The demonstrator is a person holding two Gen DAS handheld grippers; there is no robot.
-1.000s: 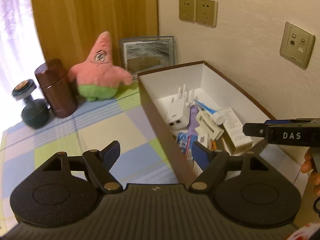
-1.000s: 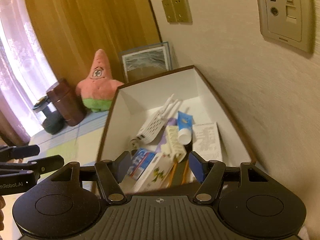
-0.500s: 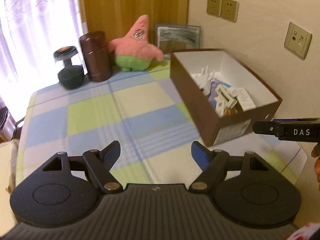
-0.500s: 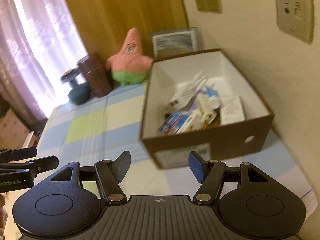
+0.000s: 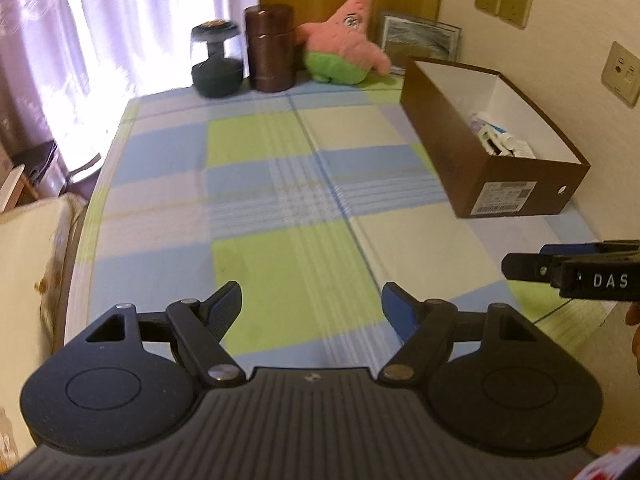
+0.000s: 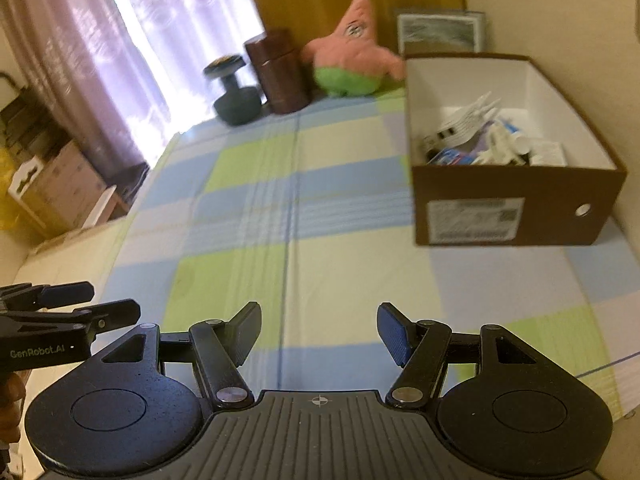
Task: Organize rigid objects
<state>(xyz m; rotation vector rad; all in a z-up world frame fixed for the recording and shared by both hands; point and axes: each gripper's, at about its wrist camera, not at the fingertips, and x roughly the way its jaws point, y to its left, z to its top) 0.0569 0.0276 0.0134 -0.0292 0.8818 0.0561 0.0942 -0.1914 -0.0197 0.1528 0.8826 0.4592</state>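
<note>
A brown cardboard box (image 5: 448, 152) (image 6: 516, 216) with a white inside stands at the table's far right by the wall. It holds several small rigid items, among them a white router (image 6: 460, 124) and tubes and packets (image 5: 496, 138). My left gripper (image 5: 312, 304) is open and empty above the near middle of the checked tablecloth (image 5: 280, 184). My right gripper (image 6: 318, 330) is open and empty, low over the cloth, well short of the box. Each gripper shows in the other's view, the right (image 5: 576, 272) and the left (image 6: 60, 312).
At the table's back stand a black dumbbell (image 5: 216, 60), a brown cylindrical canister (image 5: 270, 54), a pink starfish plush (image 5: 344, 44) and a framed picture (image 5: 420, 38) against the wall. Curtains hang at the left. Cardboard boxes (image 6: 44, 184) sit on the floor left of the table.
Both grippers have pulled back from over the box toward the table's near side. The box, close below them a second ago, now sits far off at the right. Both stay open.
</note>
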